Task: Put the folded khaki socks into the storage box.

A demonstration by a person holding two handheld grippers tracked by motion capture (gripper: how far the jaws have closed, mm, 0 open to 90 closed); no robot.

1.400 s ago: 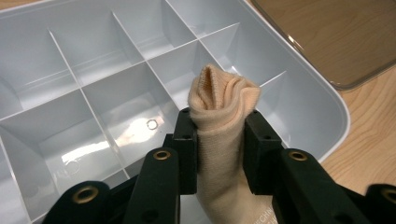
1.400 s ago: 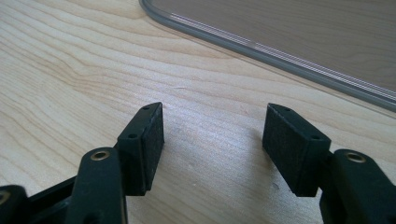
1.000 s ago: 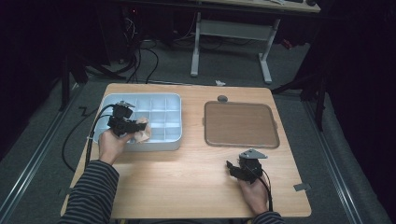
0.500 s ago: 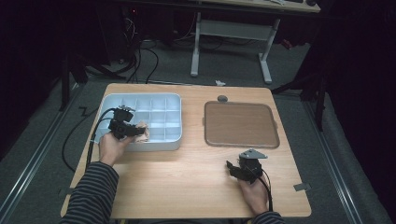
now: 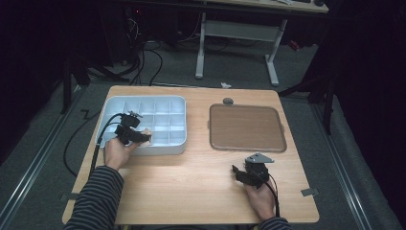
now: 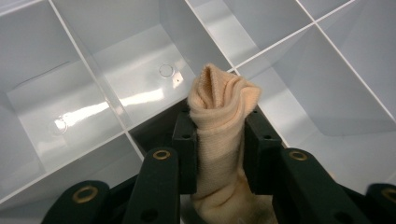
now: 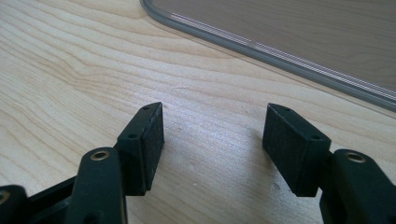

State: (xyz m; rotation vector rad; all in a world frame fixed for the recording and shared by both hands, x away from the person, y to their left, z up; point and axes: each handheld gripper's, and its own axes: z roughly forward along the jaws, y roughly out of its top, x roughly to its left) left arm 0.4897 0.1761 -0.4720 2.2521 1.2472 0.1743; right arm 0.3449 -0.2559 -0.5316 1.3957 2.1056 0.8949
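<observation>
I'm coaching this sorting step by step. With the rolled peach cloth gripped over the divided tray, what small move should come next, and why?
Probably lower the left gripper a little further, then open it. Its fingers clamp the rolled peach cloth just above a compartment of the pale blue divided plastic tray, and the roll's tip hangs short of the floor.

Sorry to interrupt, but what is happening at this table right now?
A person works with a gripper in each hand. The left gripper is clamped on a rolled peach-coloured cloth and holds it over the compartments of a pale blue divided tray. The right gripper rests open over the bare wooden table, holding nothing, just in front of a brown flat tray.
</observation>
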